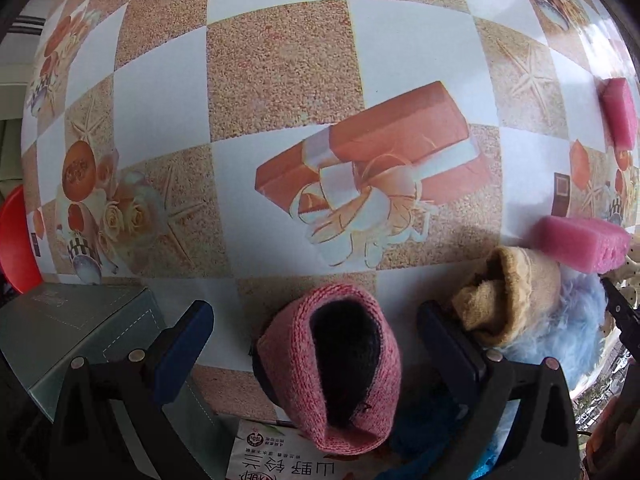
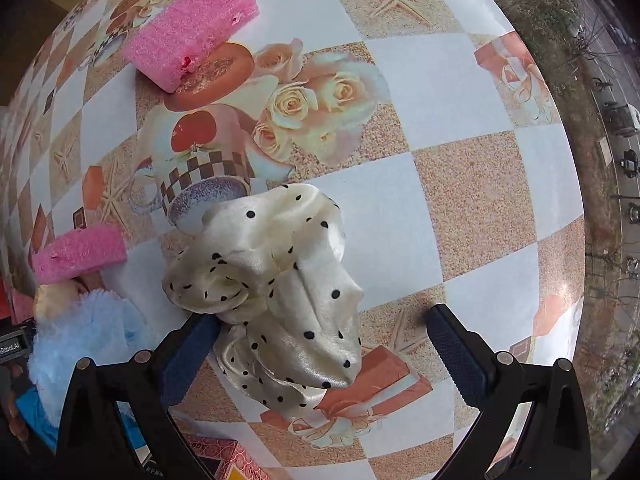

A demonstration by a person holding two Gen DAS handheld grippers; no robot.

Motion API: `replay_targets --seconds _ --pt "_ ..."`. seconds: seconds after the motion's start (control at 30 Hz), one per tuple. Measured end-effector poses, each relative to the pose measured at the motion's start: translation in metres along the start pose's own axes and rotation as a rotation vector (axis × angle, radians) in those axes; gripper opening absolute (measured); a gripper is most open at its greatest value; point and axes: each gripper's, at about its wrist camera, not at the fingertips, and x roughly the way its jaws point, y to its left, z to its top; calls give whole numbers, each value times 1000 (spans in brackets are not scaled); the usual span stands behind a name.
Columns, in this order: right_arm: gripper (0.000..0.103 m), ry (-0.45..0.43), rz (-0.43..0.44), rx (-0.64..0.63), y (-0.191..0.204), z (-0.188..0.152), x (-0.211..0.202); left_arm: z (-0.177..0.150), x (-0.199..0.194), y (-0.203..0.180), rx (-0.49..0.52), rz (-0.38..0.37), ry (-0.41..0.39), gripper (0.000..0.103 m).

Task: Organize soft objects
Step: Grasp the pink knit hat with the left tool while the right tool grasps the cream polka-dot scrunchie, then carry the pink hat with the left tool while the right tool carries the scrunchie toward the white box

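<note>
Two grippers, both spread wide: my left gripper (image 1: 314,340) straddles the pink knitted sock with the dark lining (image 1: 340,368) without pinching it, a tan fleece sock (image 1: 508,296) at its two o'clock. My right gripper (image 2: 320,344) has the cream polka-dot satin scrunchie (image 2: 276,292) between its open fingers on the checkered printed tablecloth (image 2: 460,92), one pink foam sponge (image 2: 188,32) at eleven o'clock, another pink foam sponge (image 2: 80,252) at nine.

Soft, even daylight fills both fisheye views, leaving only faint shadows on the bench (image 1: 280,60) beside the pink knit piece (image 1: 340,364) and the dotted cream scrunchie (image 2: 280,284), while the rims bow strongly, darken to black and blur slightly.
</note>
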Motion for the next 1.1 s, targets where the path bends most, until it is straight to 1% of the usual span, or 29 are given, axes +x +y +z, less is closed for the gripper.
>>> replay_targets --seconds 0.07,0.1,0.2,0.23,0.3,0.33,0.37,0.4,0.43,0.47,0.5,0.53,0.57,0.63,0.73,0.83,0.93,0.97,1.0,1.03,1.1 --pt "103 -13 1 0 -1 -1 0 0 1 1 0 -1 -1 103" --pt "103 -22 -2 1 3 3 0 -1 2 2 -4 -4 2 103" --pt "103 -49 -3 5 6 -5 1 -2 5 5 -7 -34 22 102" --pt "103 -49 -3 3 7 -10 1 -2 5 5 -1 -45 22 100" --pt "103 -46 -2 -4 9 -14 -3 -6 6 3 14 -66 7 93" --pt "103 -44 -3 -11 9 -13 -4 -9 3 1 29 -62 -5 86" --pt "100 -43 -5 -20 7 -15 -8 -12 0 -2 48 -56 -23 74" --pt "92 -49 -10 -29 10 -17 -11 -15 -4 -6 71 -48 -44 66" --pt "86 -62 -11 -41 13 -20 -15 -18 -8 -9 95 -38 -62 44" --pt "68 -81 -13 -61 20 -21 -24 -20 -11 -11 111 -20 -75 32" --pt "40 -100 -13 -81 24 -23 -29 -23 -14 -13 123 8 -98 29" --pt "29 -110 -1 -97 26 -24 -34 -26 -19 -14 135 31 -131 27" --pt "24 -108 30 -98 27 -26 -37 -30 -24 -16 147 46 -168 27" --pt "24 -128 73 -71 23 -30 -47 -40 -37 -17 166 58 -232 26" --pt "24 -162 144 -33 16 -40 -69 -57 -61 -17 179 49 -321 26" --pt "24 -180 182 -12 9 -52 -89 -77 -80 -15 184 31 -393 26" --pt "24 -200 210 -3 2 -60 -106 -93 -101 -14 193 4 -434 26" --pt "24 -208 215 -1 2 -66 -113 -98 -106 -15 199 0 -444 26" --pt "24 -216 224 1 -5 -62 -122 -103 -109 -14 206 -1 -454 26" --pt "24 -225 233 2 -6 -66 -129 -109 -116 -11 214 -2 -462 26" --pt "24 -242 241 -3 -2 -77 -143 -121 -121 -13 227 -6 -475 27"
